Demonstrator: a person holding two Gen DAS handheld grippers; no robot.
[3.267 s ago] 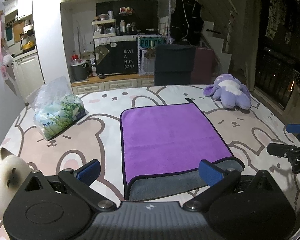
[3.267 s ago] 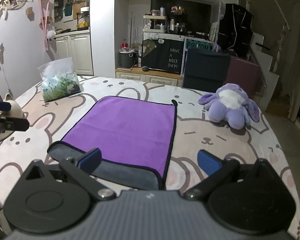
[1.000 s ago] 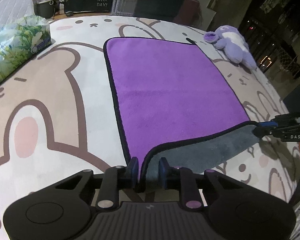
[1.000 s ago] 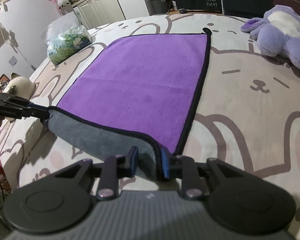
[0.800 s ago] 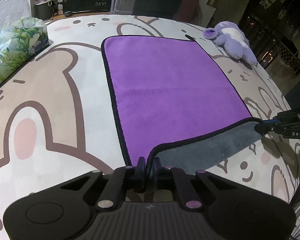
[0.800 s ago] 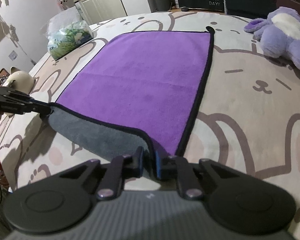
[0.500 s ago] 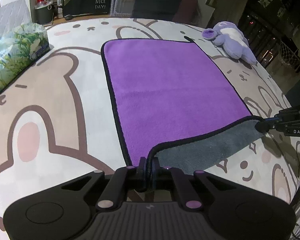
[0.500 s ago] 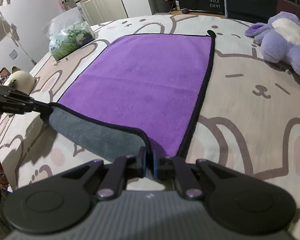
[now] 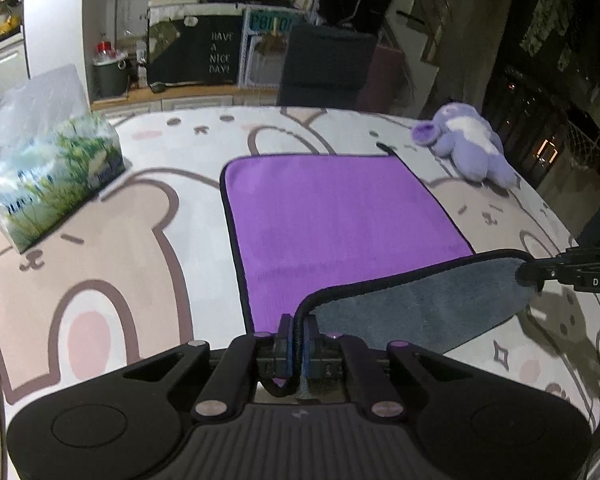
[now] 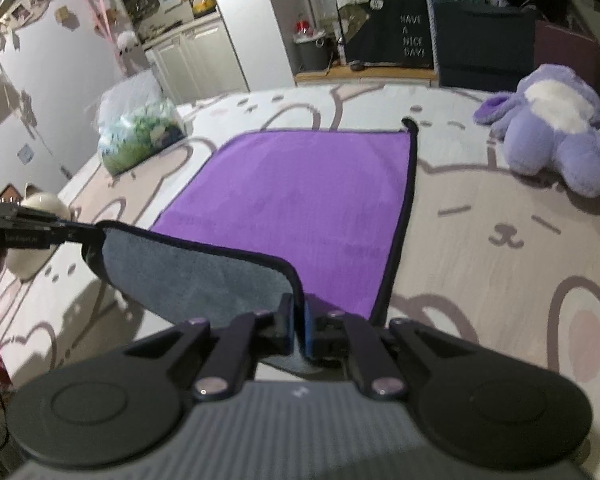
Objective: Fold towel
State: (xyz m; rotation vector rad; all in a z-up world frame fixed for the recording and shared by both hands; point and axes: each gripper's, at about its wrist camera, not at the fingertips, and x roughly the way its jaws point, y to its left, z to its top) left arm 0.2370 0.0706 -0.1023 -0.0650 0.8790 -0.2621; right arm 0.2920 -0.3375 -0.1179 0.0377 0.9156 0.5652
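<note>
Both near corners of the purple towel point(image 9: 340, 216) pinched and raised off the table point(image 9: 120, 240), left gripper point(image 9: 296, 336) and right gripper point(image 10: 298, 330) clamped tight, grey underside showing, far edge lying flat.

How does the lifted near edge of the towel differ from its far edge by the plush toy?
The near edge is raised off the table, pinched at both corners by the left hand-held gripper and right hand-held gripper; the far edge lies flat, untouched. The near edge shows the grey underside; the far edge shows purple. The far edge carries a small hanging loop. Both have black trim.
</note>
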